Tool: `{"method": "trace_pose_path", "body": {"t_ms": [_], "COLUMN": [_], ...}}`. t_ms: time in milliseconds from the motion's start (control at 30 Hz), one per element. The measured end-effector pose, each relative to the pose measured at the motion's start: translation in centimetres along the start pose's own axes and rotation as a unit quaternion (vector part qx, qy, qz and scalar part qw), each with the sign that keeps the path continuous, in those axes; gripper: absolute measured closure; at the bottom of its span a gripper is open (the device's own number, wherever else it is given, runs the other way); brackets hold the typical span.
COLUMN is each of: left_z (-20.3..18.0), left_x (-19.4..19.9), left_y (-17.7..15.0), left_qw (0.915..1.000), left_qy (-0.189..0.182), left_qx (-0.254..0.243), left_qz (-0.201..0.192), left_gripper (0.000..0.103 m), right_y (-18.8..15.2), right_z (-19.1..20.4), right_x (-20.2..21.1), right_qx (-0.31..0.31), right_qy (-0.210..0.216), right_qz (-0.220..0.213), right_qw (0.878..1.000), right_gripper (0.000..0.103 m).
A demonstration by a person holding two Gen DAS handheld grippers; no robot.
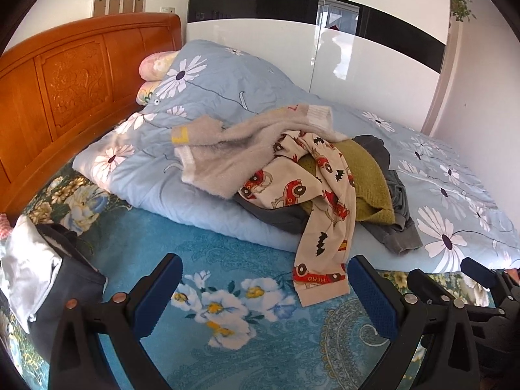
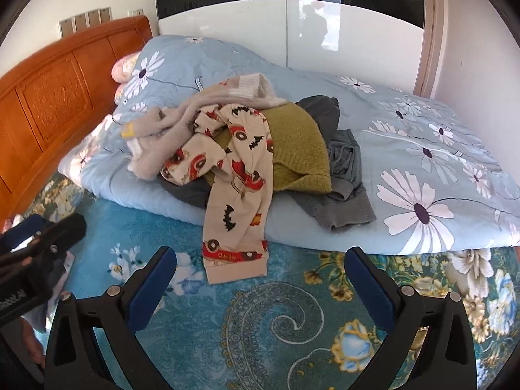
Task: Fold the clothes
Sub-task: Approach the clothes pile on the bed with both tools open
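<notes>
Both my left tongs and right tongs gape wide, empty. The clothes pile sits on the quilt; next I'd pick the printed pajama pants trailing off its front edge.

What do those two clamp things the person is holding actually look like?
Both the left gripper and the right gripper are black plastic frames with silver rivets at the pivots. Their jaws are lined with textured blue pads. No cables or sleeves show.

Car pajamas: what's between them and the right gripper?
Only bare flowery blue bedsheet separates the open right gripper from the car pajamas, in the right wrist view.
</notes>
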State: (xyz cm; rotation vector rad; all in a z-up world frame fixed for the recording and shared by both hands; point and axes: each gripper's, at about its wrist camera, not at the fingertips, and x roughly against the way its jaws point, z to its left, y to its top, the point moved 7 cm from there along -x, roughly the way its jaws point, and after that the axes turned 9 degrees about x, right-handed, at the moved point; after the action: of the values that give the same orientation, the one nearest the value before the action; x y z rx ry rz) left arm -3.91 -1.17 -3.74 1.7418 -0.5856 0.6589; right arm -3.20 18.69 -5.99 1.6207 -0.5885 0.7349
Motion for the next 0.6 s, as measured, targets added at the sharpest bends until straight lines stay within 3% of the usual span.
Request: {"method": "trace_pose_path", "body": {"t_ms": [167, 600], "left_z": [0.8, 1.2], "left_x": [1.2, 1.7], "left_y": [0.2, -0.2], "left_qw": [0.9998, 0.9997], "left_qy": [0.013, 0.006], "left_qx": [-0.012, -0.024], "left_qz": [-0.01, -0.002], "left_gripper": [0.0, 0.0], "right_y": [-0.3, -0.3], "right_z": [0.3, 1.5], "right_x": [0.5, 2.2], "right_qx": [0.025, 0.06], "right_qy": [-0.029, -0.069], "right_qz": [0.001, -0.004], "right_qw": [0.999, 0.996], "right_gripper": [0.0, 0.0]}}
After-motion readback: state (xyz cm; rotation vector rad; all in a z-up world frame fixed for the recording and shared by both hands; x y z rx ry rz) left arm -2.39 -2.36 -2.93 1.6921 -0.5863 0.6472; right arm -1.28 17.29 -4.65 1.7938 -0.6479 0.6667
